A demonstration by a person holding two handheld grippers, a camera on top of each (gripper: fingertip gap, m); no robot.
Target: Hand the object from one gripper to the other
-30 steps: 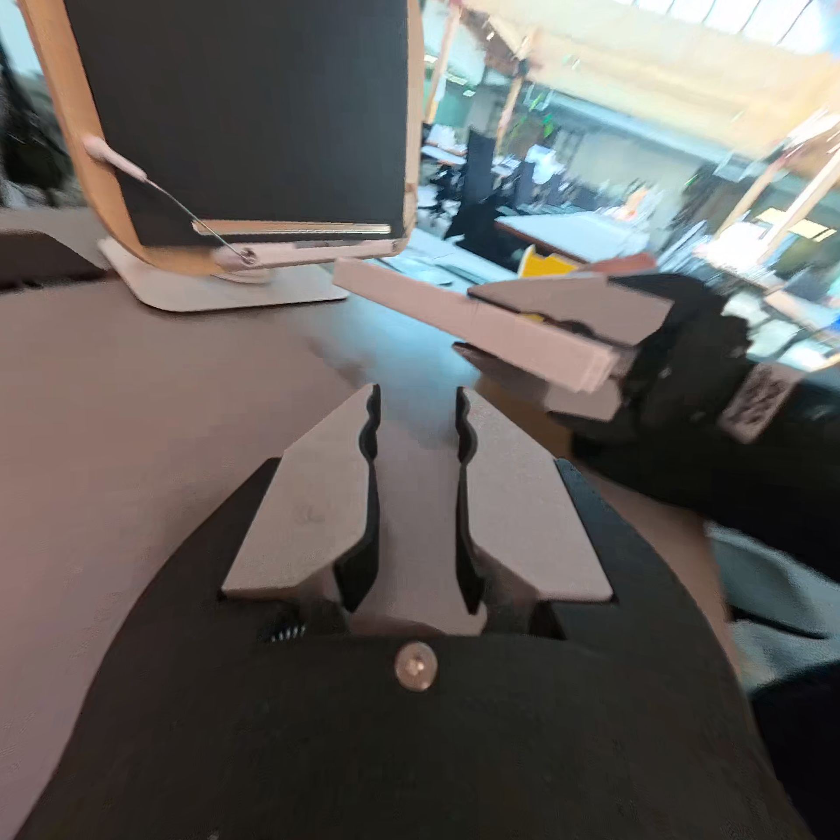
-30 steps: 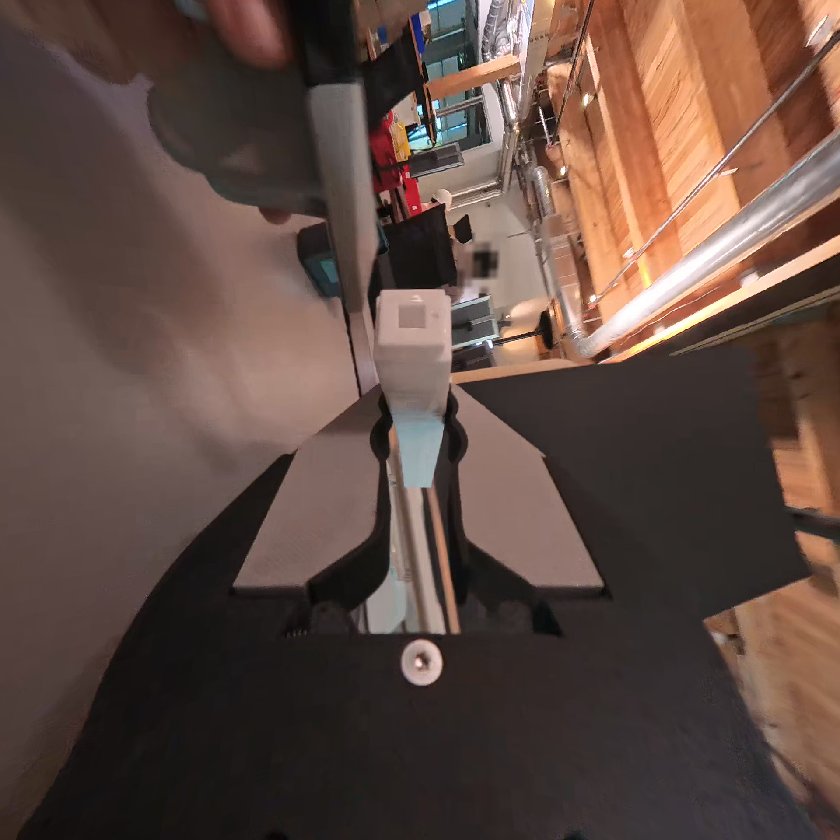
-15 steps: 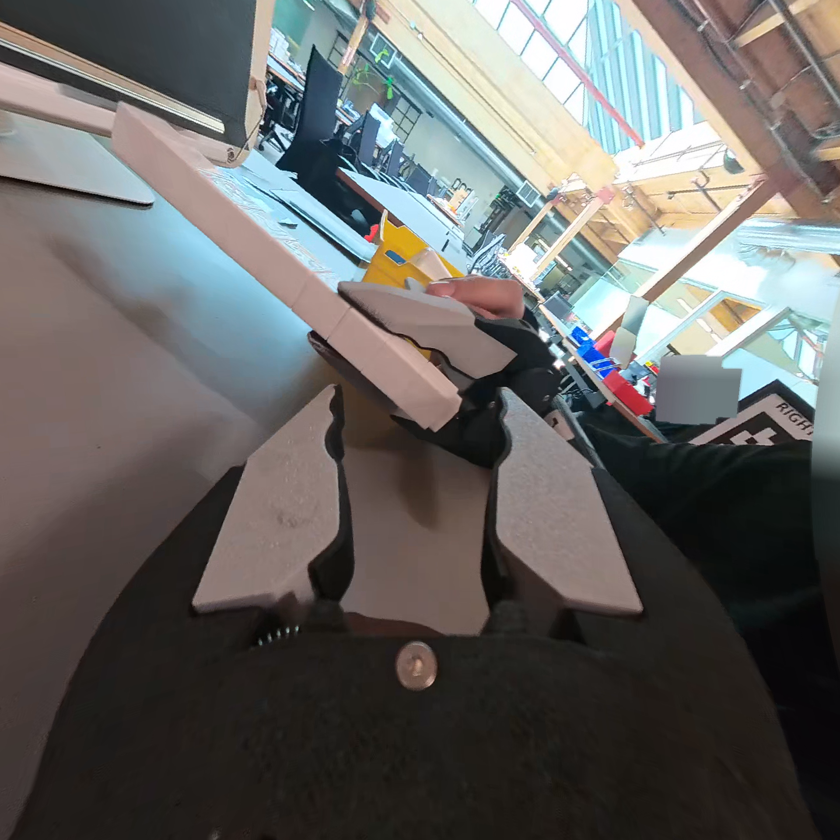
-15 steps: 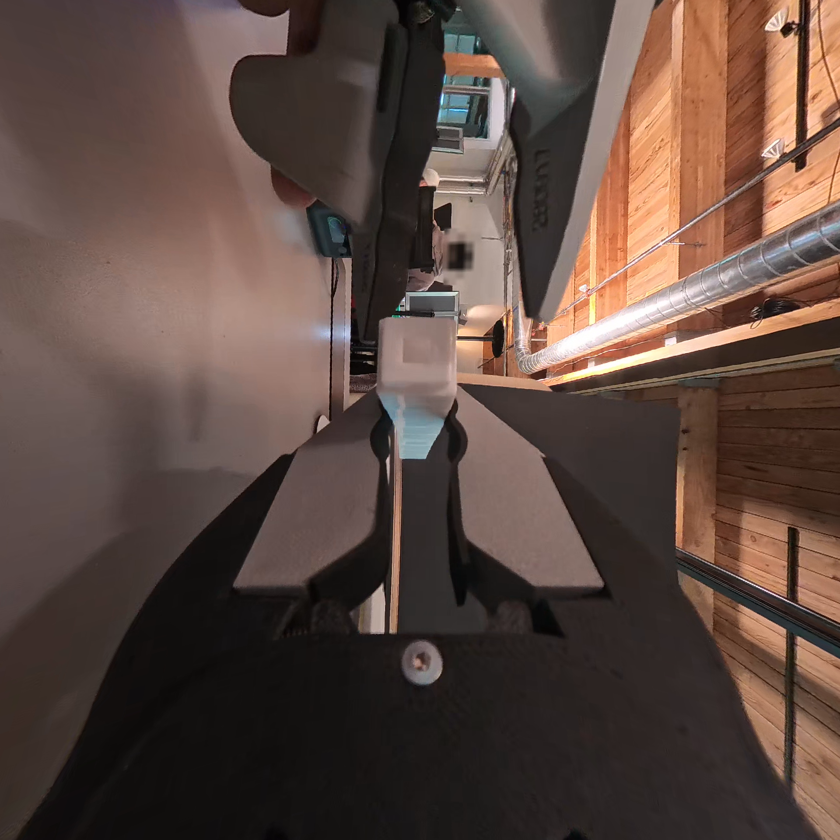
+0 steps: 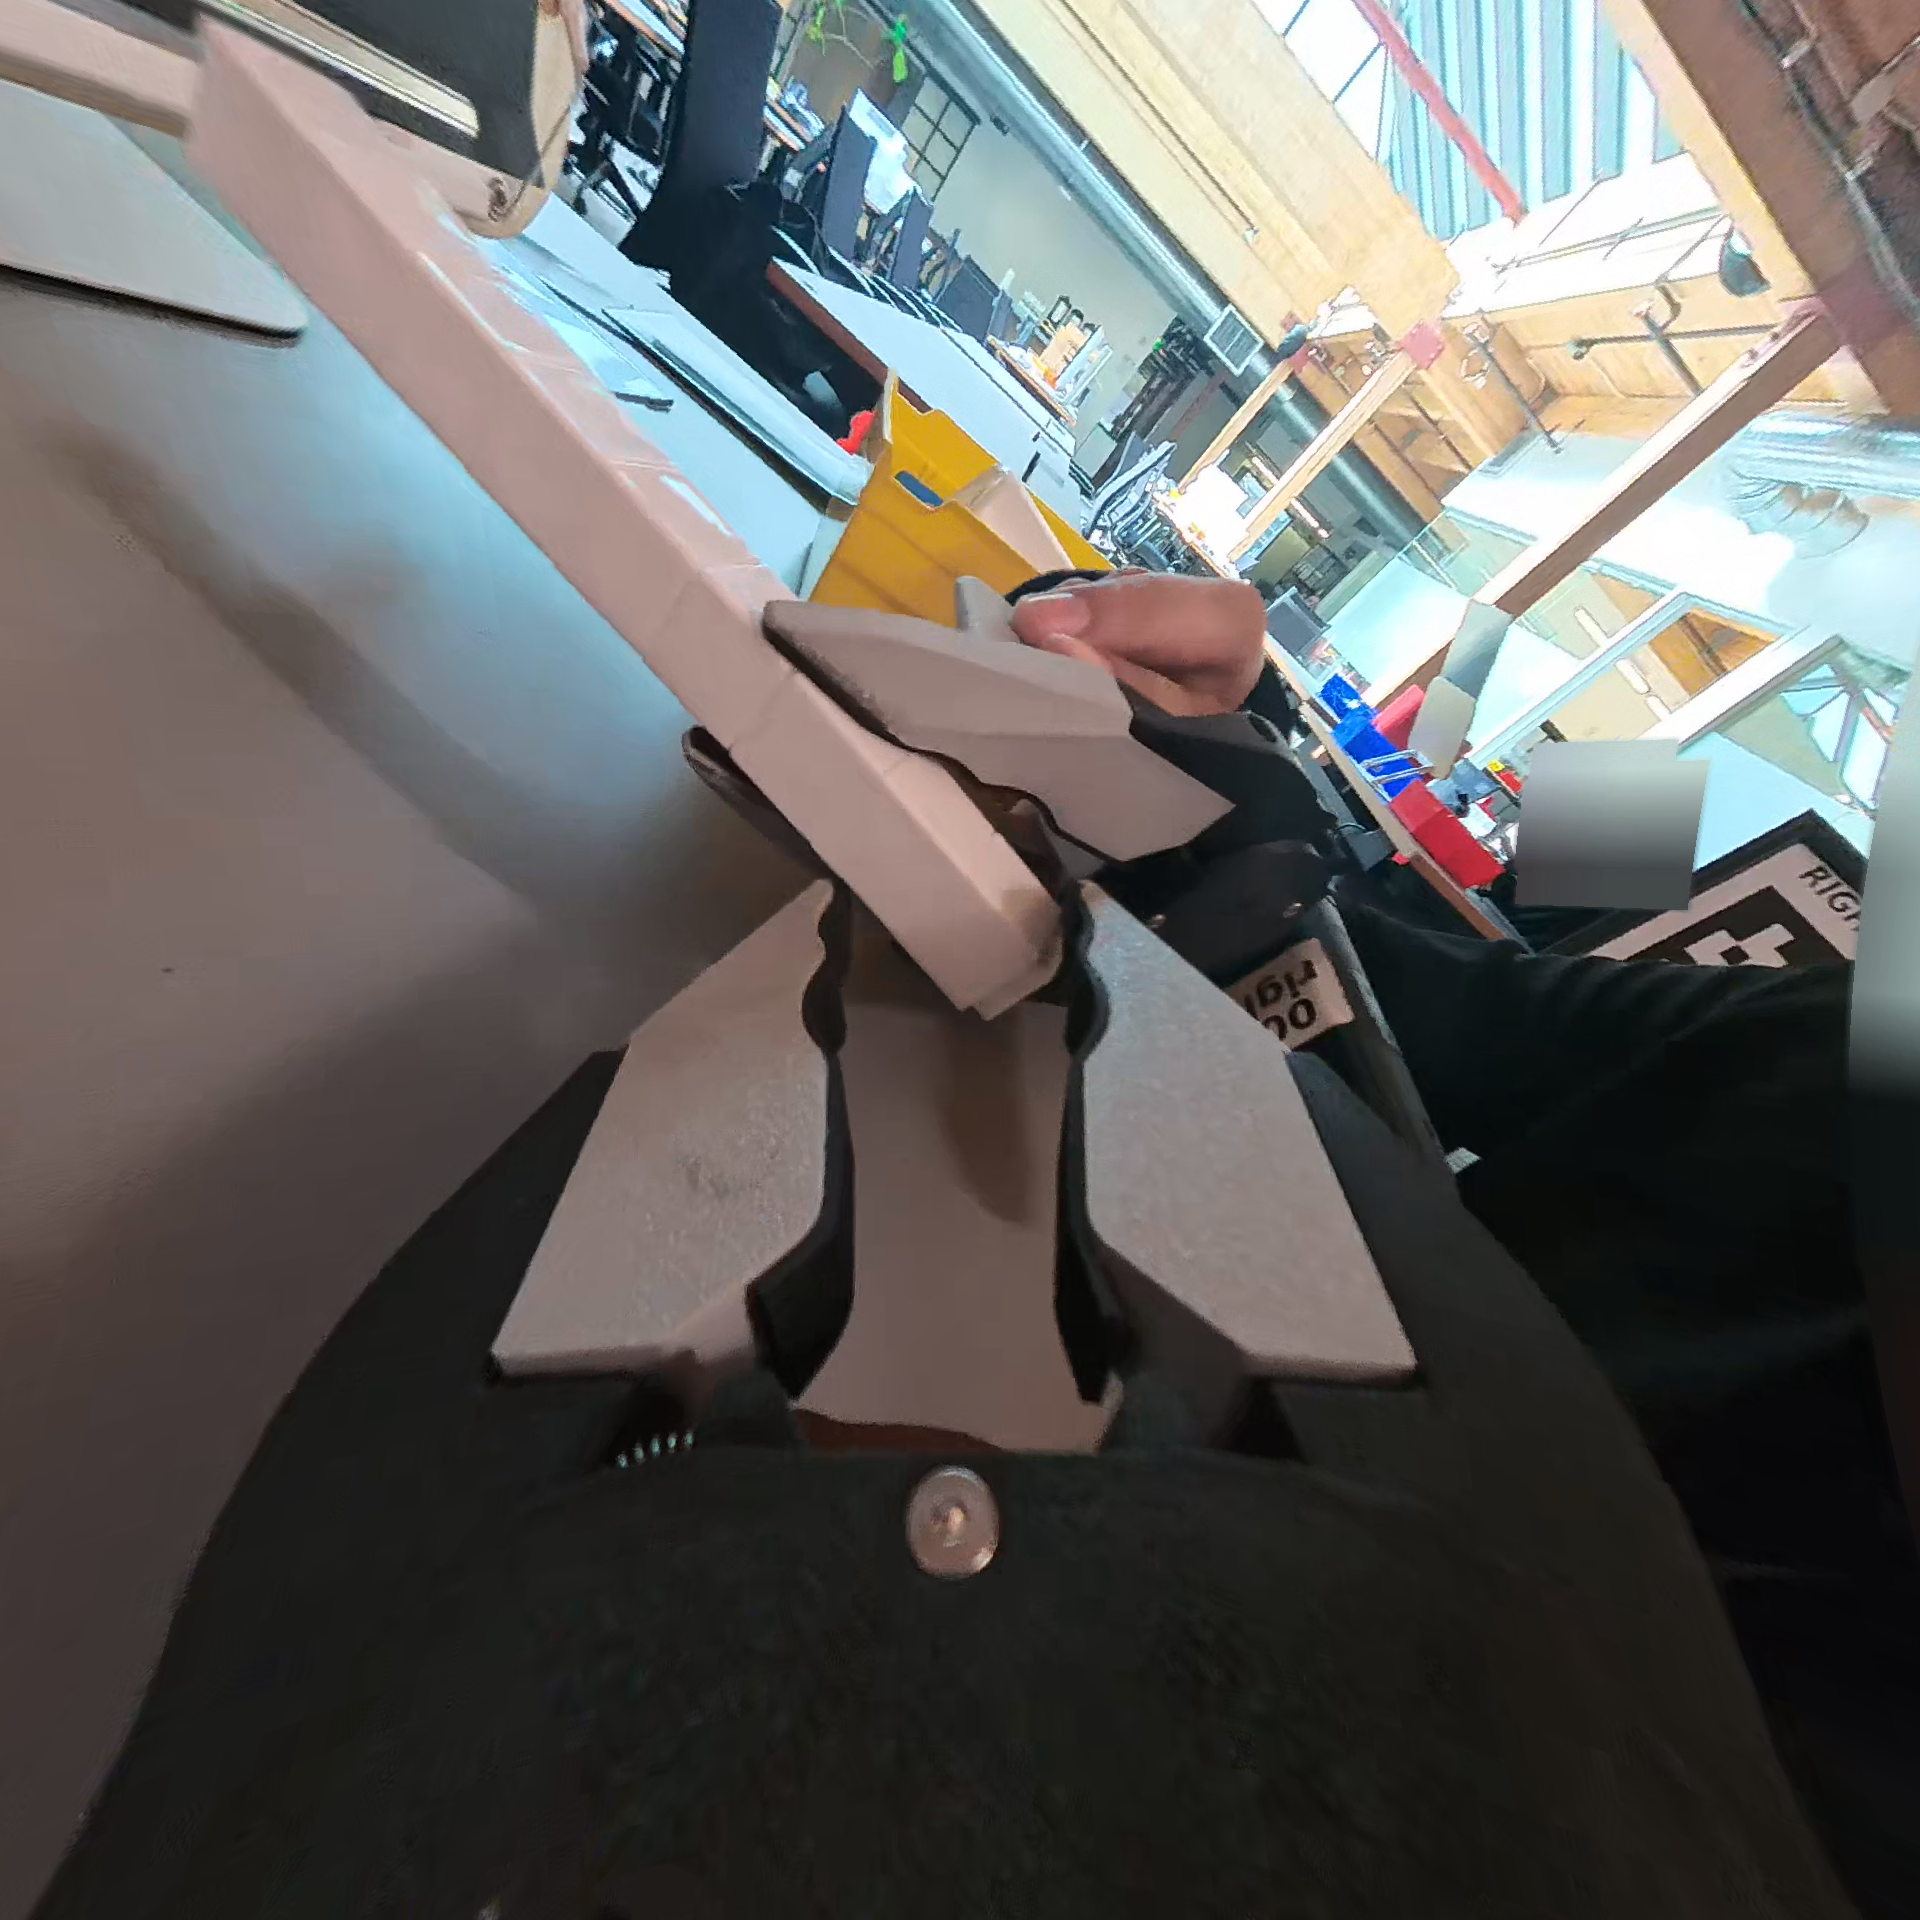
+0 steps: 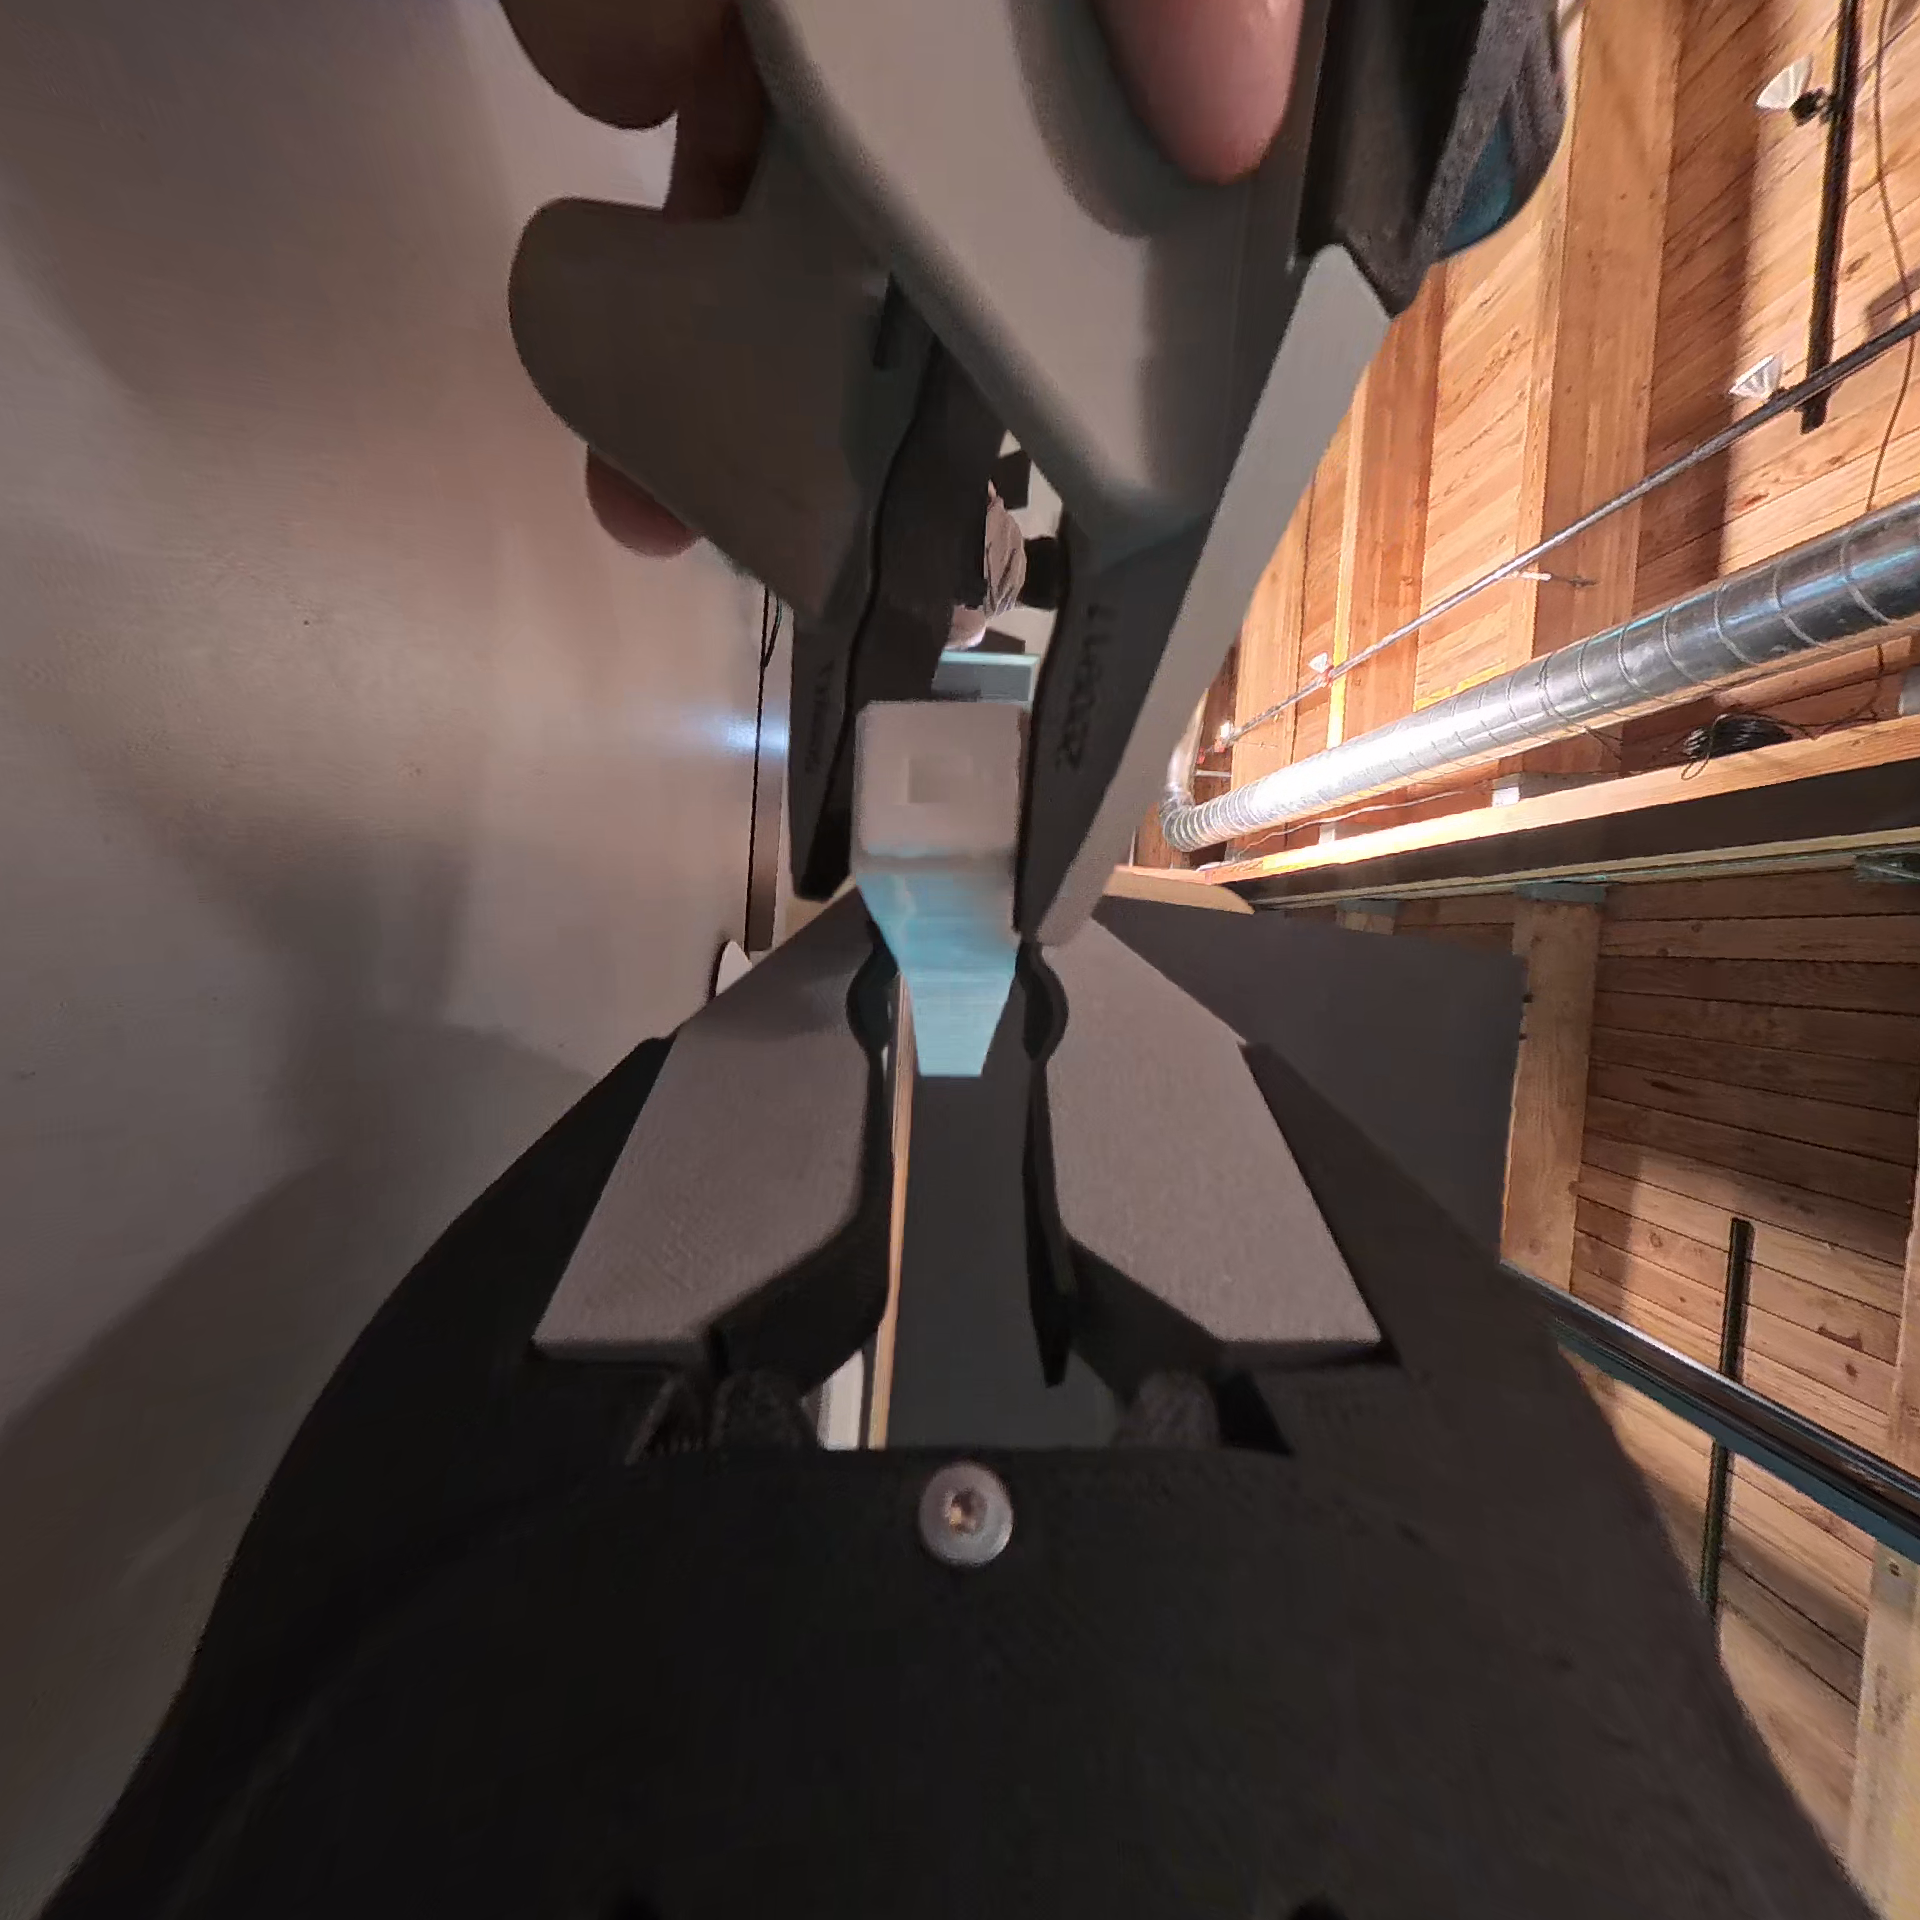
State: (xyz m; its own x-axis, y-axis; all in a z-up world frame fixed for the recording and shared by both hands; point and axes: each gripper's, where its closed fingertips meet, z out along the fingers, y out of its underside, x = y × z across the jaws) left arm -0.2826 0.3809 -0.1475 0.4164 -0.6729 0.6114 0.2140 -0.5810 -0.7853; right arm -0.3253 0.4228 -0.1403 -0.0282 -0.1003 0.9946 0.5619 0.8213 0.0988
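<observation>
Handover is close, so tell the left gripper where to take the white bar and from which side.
Grip the white bar at the short end past the right gripper. Come end-on with the left gripper, open fingers astride its flat sides; that end lies between them, the rest beyond the right gripper.

An open-plan workshop-office in a timber loft. Long desks [image 5: 914, 343] with black chairs [image 5: 717, 135] run across the top centre of the left view; a yellow bin [image 5: 935, 530] sits mid-frame and skylights [image 5: 1455, 114] fill the upper right. In the right view, plank walls [image 6: 1714, 1091] and a metal duct [image 6: 1558, 696] line the right side.
</observation>
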